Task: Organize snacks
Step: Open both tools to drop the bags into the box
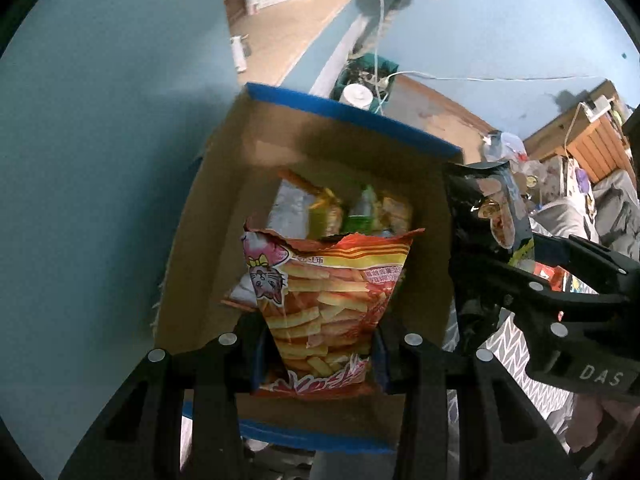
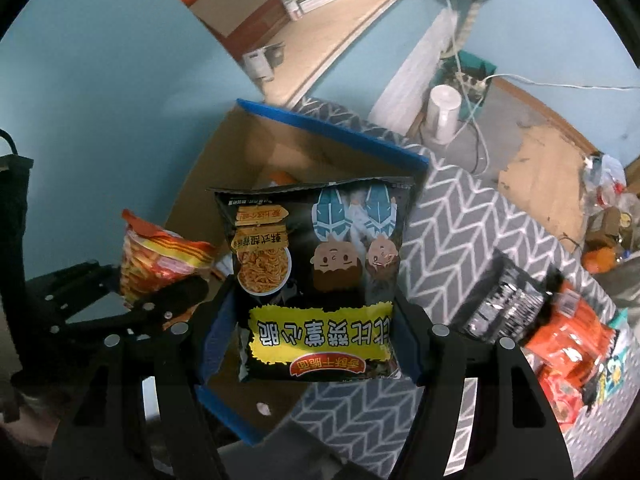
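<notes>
Here, red snack bag upright in left tool, long axis vertical

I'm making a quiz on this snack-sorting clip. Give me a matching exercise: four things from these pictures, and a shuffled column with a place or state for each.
Things:
1. Fries bag
2. Black noodle bag
3. Cardboard box
4. Orange packets

Places or states:
A. Lying on the grey patterned mat, at the right
B. Clamped in the right gripper
C. Open-topped, blue-edged, some snacks already inside
D. Clamped in the left gripper, over the box

Pairs: 1-D, 2-B, 3-C, 4-A
</notes>
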Action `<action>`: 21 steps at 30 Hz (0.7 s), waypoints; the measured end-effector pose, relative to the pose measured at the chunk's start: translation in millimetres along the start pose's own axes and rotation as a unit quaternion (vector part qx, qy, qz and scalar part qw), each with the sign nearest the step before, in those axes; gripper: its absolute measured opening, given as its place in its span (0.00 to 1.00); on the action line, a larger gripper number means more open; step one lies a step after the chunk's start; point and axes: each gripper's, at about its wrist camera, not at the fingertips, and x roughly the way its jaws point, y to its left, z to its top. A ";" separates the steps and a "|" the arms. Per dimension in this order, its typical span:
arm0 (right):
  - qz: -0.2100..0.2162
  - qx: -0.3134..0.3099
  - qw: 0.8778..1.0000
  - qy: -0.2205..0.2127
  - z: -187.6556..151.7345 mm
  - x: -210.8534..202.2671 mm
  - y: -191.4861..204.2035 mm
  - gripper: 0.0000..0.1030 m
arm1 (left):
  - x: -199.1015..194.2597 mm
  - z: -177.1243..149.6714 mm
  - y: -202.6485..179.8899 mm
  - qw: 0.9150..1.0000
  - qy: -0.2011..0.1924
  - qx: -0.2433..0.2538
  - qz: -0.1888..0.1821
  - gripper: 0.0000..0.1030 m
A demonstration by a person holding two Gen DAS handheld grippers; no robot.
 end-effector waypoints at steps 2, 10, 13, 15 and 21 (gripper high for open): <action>0.001 0.000 1.000 0.005 3.3 6.2 3.4 0.67 | 5.4 1.0 4.8 1.000 0.004 -0.005 0.005 0.40; 0.014 -0.005 1.000 0.015 17.9 23.8 15.6 0.68 | 15.8 0.1 20.2 0.999 0.015 -0.027 0.013 0.45; 0.013 0.002 1.000 0.017 19.4 26.4 15.2 0.71 | 13.7 -0.9 24.8 0.999 0.014 -0.031 0.016 0.62; 0.009 0.006 1.000 0.013 19.7 24.7 13.0 0.73 | 8.9 -1.1 25.9 0.999 0.006 -0.029 0.019 0.64; -0.001 0.014 1.000 0.009 19.1 17.0 6.4 0.73 | 2.2 -2.4 25.4 1.000 0.003 -0.023 0.016 0.67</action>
